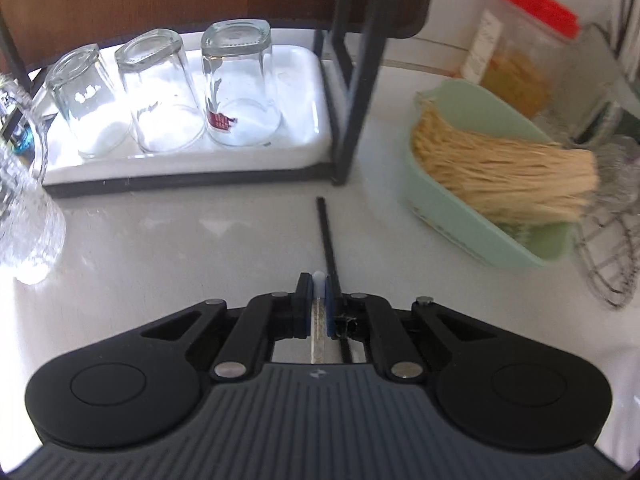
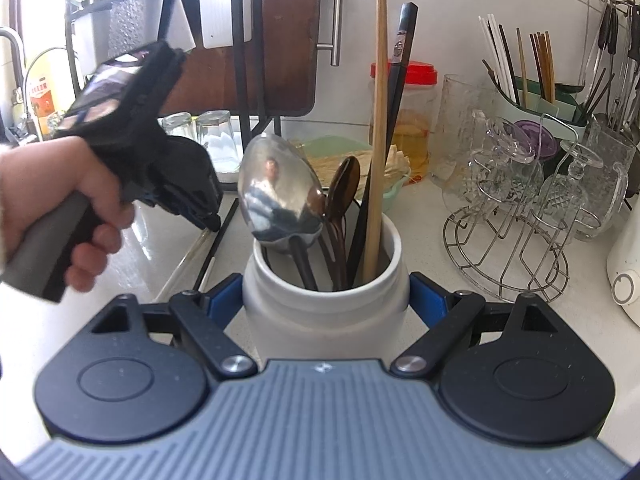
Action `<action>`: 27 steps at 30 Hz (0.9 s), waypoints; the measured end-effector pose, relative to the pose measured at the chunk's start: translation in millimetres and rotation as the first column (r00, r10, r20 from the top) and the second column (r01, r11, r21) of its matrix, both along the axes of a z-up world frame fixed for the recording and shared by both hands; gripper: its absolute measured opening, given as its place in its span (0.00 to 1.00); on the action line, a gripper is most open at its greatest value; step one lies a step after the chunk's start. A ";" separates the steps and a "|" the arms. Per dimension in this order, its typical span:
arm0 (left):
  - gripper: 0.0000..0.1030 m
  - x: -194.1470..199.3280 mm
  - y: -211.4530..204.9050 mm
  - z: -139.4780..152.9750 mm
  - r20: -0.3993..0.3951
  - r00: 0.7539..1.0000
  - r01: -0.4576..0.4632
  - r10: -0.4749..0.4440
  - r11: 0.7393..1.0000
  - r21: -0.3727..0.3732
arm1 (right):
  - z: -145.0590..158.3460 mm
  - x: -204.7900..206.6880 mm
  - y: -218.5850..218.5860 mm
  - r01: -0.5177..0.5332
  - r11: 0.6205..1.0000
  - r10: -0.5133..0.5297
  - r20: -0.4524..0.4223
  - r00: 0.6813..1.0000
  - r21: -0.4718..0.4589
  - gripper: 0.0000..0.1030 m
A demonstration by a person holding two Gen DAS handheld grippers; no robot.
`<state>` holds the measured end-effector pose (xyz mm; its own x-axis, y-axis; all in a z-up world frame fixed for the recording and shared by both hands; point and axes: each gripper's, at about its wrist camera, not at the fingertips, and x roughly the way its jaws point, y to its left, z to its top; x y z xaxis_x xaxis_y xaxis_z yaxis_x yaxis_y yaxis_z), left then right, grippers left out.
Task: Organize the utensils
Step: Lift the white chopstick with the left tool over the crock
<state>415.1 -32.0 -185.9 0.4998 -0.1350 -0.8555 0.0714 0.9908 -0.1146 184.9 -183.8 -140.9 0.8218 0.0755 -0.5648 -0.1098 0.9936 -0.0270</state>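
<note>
Glasses point(image 1: 168, 92) stand upside down on a white tray point(image 1: 308, 80) at the far left, inside a black rack. Bare tabletop point(image 1: 180, 240) lies open in front of it. The left claw point(image 1: 319, 286) is clenched on a clear chopstick point(image 1: 319, 320); a black chopstick point(image 1: 326, 232) lies just beside. Right of that sits a green basket point(image 1: 480, 232). The right claw point(image 2: 326, 296) grips the white utensil jar point(image 2: 326, 320), which holds spoons and chopsticks; a wire glass stand point(image 2: 508, 248) crowds its right.

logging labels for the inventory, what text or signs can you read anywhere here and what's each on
No text reads clearly.
Red print on the glass: blurred.
White label on the red-lidded jar: blurred.
Red and yellow label on the bottle: too small.
Small logo on the black chopstick: unreadable.
</note>
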 end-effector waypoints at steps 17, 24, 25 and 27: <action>0.07 -123.4 -2.9 96.5 0.176 0.979 0.144 -0.107 0.966 -0.214 | -1.1 -2.7 1.8 0.009 1.000 -0.009 0.014 1.000 -0.005 0.87; 0.07 -146.2 7.6 118.5 0.233 0.968 0.147 -0.090 0.960 -0.237 | -1.3 -3.9 0.9 -0.002 1.000 0.002 0.018 1.000 -0.004 0.87; 0.07 -148.1 10.2 121.2 0.240 0.967 0.146 -0.088 0.960 -0.240 | -1.2 -4.1 0.7 -0.005 1.000 0.005 0.018 1.000 -0.004 0.87; 0.07 -152.0 12.4 126.5 0.250 0.965 0.145 -0.082 0.958 -0.246 | -1.0 -4.4 0.6 -0.010 1.000 0.010 0.018 1.000 -0.005 0.87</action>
